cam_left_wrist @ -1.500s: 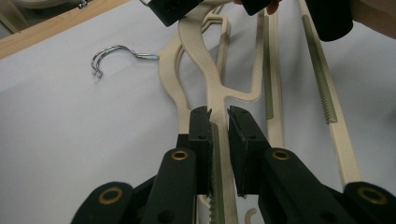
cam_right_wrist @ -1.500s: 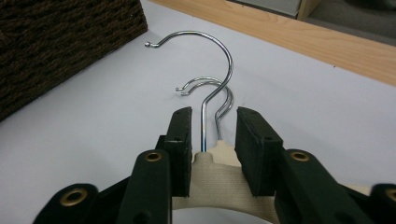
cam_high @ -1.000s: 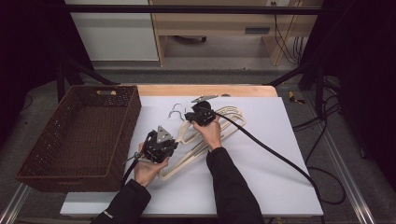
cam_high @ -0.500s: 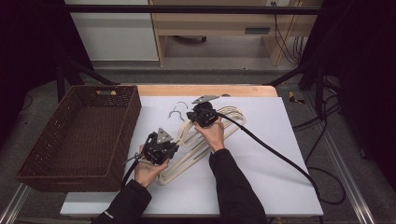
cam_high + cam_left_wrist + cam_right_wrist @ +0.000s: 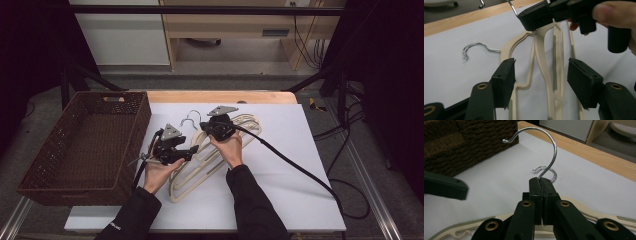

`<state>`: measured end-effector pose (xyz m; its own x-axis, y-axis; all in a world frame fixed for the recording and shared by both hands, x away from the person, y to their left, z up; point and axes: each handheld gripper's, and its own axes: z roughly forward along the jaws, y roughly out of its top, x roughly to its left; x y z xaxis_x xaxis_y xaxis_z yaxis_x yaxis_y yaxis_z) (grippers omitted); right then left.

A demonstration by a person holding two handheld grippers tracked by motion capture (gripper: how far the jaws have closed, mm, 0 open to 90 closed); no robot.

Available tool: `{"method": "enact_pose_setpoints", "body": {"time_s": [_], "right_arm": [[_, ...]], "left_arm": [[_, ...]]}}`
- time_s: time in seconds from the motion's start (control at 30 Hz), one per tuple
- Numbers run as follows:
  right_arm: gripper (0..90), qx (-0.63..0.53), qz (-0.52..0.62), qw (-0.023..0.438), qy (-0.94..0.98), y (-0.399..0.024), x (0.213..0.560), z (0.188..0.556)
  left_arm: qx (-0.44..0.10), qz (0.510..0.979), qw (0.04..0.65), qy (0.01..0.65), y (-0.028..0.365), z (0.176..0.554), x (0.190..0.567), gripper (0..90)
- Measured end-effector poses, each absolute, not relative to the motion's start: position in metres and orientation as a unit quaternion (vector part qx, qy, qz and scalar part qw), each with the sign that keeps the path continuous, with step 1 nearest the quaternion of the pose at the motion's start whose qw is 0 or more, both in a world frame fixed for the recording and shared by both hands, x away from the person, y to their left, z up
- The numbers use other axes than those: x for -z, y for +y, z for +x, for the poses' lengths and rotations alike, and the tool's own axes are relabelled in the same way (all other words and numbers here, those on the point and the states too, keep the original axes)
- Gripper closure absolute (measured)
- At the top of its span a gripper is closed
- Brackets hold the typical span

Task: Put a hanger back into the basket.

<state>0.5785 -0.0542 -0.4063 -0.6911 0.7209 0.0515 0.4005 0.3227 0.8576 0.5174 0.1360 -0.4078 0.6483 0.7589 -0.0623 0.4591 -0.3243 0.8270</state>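
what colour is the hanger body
Cream plastic hanger body, seen best in the left gripper view.

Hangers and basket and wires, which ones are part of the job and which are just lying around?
In the job:
cream hangers
raised hanger's metal hook, pinched in the right tool
left tool, jaws open
wicker basket

Lying about:
floor cables
wooden cabinet

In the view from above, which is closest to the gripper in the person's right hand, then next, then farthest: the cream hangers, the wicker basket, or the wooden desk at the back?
From the right hand-held gripper:
1. Cream hangers, directly beneath it on the white board.
2. Wooden desk, straight beyond the table's far edge.
3. Wicker basket, off at the table's left end.
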Motion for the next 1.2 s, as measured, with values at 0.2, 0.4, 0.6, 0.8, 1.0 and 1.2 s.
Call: {"method": "enact_pose_setpoints", "body": {"time_s": [0.2,0.4,0.6,0.8,1.0,1.2], "right_arm": [[89.2,-0.478,0.337,0.177,0.792,-0.06,0.402,0.57],[89.0,-0.484,0.329,0.18,0.791,-0.065,0.398,0.564],[88.9,-0.489,0.325,0.182,0.789,-0.07,0.393,0.556],[82.9,-0.507,0.316,0.182,0.781,-0.086,0.382,0.537],[68.4,-0.538,0.3,0.172,0.769,-0.12,0.367,0.498],[49.2,-0.567,0.314,0.175,0.741,-0.165,0.361,0.453]], "left_arm": [[-0.131,0.805,0.428,0.39,0.12,0.539,0.414,51.9],[-0.095,0.811,0.433,0.381,0.11,0.547,0.418,71.6],[-0.077,0.809,0.439,0.384,0.109,0.543,0.415,79.9],[-0.067,0.806,0.463,0.364,0.106,0.527,0.406,84.3],[-0.095,0.811,0.462,0.346,0.099,0.502,0.396,85.8],[-0.106,0.811,0.469,0.335,0.102,0.488,0.384,85.8]]}}
